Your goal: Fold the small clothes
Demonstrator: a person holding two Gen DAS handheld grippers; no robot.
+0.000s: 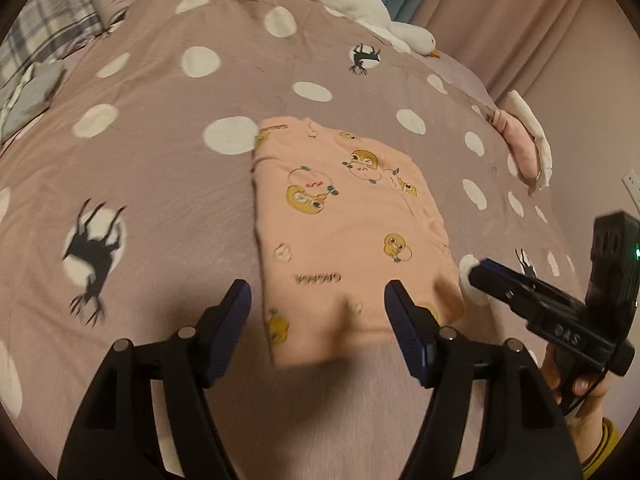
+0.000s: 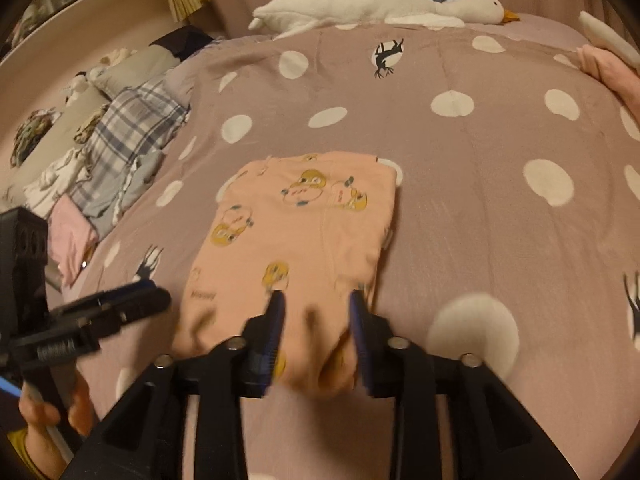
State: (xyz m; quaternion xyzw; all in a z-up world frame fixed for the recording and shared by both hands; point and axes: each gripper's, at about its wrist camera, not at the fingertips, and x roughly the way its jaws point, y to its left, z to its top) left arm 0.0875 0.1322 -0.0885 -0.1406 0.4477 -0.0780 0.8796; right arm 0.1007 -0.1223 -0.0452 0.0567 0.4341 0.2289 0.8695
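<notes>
While a mauve bedspread [image 1: 168, 168] dotted with white spots and black deer figures fills the left wrist view, a folded peach garment [image 1: 344, 216] printed with yellow cartoon ducks lies flat on it at centre. Beyond sit a white plush goose [image 1: 360, 8], plaid fabric [image 1: 52, 28] at upper left, pink curtains [image 1: 540, 20] and a pink-and-white cushion [image 1: 524, 140]. The left gripper [image 1: 318, 300] hangs with its jaws spread wide over the garment's near edge, gripping nothing; the right gripper [image 1: 486, 274] shows at right in a hand [image 1: 576, 392]. From the right wrist view, the same garment [image 2: 304, 232] rests on the bedspread [image 2: 480, 220], with a heap of plaid and other clothes [image 2: 120, 152] at left and the goose [image 2: 380, 4] along the far edge. The right gripper [image 2: 318, 306] stands parted above the garment's blurred near hem, its pads not pressing the cloth.
</notes>
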